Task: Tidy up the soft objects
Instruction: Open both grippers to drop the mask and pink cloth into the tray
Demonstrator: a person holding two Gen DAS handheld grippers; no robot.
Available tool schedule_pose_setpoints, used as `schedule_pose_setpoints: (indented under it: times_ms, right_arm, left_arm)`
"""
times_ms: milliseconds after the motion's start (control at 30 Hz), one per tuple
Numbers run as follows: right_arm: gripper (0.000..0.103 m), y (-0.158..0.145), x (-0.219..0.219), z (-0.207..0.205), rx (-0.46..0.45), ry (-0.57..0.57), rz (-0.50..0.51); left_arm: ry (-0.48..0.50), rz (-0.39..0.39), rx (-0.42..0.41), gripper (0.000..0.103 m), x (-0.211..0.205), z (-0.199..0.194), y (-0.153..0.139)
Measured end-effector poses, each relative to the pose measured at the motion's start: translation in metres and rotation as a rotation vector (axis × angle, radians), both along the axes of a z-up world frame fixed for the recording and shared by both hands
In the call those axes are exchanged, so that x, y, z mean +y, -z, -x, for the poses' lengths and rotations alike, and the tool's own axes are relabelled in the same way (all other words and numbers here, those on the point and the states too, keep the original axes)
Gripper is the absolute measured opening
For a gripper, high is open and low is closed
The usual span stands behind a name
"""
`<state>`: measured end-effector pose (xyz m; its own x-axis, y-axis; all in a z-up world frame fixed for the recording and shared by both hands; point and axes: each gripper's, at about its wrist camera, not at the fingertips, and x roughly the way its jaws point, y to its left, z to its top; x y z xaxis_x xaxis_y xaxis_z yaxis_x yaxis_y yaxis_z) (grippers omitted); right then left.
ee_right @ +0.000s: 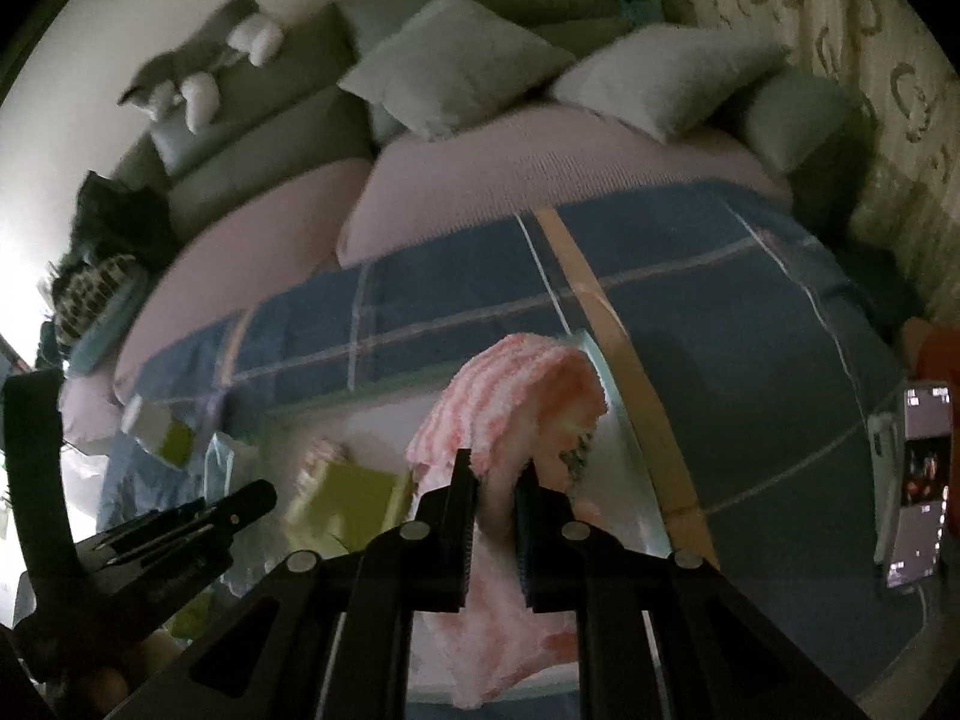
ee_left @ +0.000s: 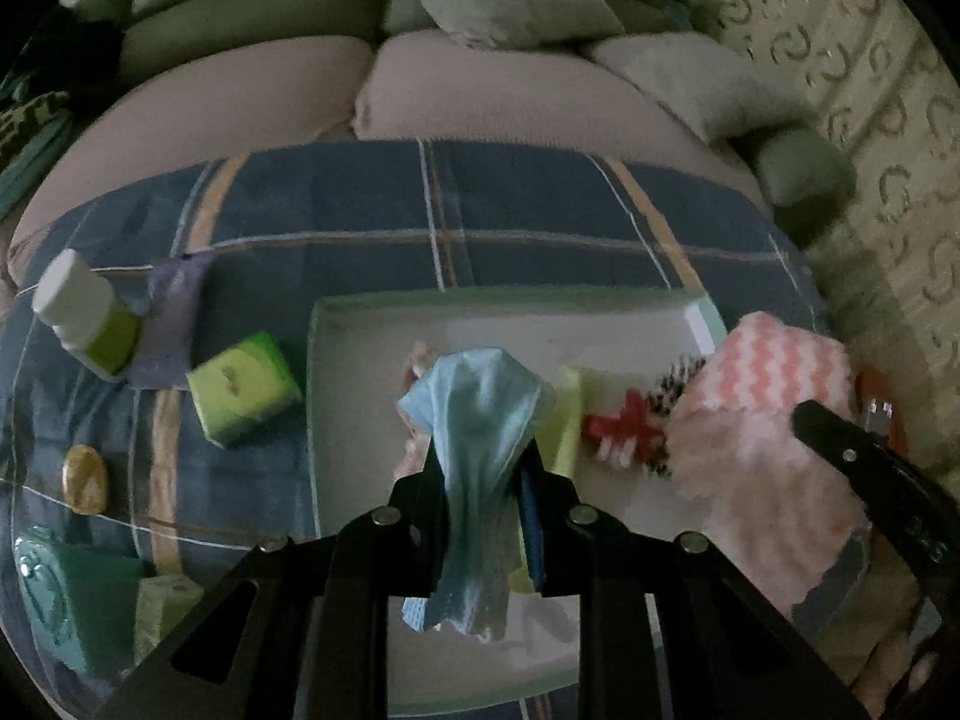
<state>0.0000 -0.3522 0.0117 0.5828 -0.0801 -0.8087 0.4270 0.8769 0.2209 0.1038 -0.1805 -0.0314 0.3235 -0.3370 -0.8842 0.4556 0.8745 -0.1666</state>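
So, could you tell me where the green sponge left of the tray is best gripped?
Grip the green sponge across its two long side faces, coming from above. It lies flat on the blanket, slightly rotated, with space around it.

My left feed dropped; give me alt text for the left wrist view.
The left tool is shut on a light blue cloth above a white tray on a plaid blanket. A pink zigzag cloth hangs at right.
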Motion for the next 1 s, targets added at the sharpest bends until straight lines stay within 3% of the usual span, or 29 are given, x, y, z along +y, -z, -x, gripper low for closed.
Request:
schedule_pose_setpoints:
  times_ms: [267,433,600,833,1000]
  right_arm:
    - [0.015,0.050,0.001,-0.013,0.209,-0.048,-0.005]
    - [0.015,0.064,0.008,-0.020,0.263,-0.070,0.008]
    - [0.015,0.059,0.008,-0.018,0.259,-0.063,0.025]
    - [0.028,0.053,0.007,-0.018,0.258,-0.038,0.049]
    - [0.037,0.042,0.006,-0.016,0.226,-0.020,0.070]
  left_arm:
    - [0.055,-0.043,0.157,0.022,-0.013,0.006,0.049]
    - [0.062,-0.045,0.161,0.025,-0.017,0.010,0.052]
    - [0.061,-0.030,0.160,0.042,-0.015,0.010,0.044]
    - [0.055,-0.014,0.137,0.050,-0.012,0.010,0.028]
    - [0.052,0.009,0.112,0.064,-0.010,0.011,0.018]
